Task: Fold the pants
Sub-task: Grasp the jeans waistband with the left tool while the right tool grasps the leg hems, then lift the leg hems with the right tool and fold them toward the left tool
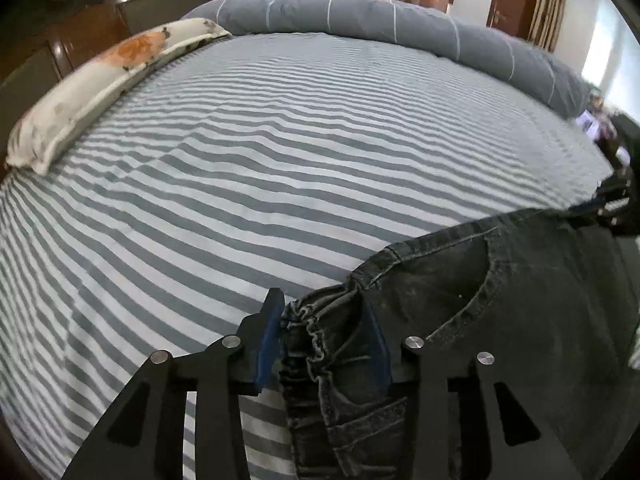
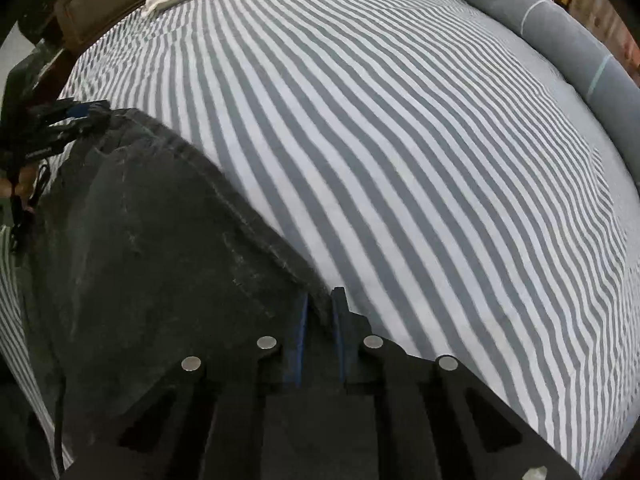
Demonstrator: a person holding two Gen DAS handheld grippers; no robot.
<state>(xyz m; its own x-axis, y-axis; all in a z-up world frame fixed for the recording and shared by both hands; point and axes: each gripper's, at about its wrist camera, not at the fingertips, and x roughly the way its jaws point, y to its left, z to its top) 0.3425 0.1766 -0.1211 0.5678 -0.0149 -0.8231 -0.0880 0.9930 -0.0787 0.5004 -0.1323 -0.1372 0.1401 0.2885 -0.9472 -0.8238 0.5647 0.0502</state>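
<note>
Here, dark denim pants (image 1: 500, 300) hang stretched between my two grippers above the near edge of the striped bed (image 1: 280, 160). My left gripper (image 1: 324, 344) is clamped on the gathered waistband corner; my right gripper (image 2: 320, 320) pinches the opposite edge. A floral pillow (image 1: 80, 88) lies along the left edge, and a rolled grey duvet (image 1: 360, 16) along the far edge.
</note>
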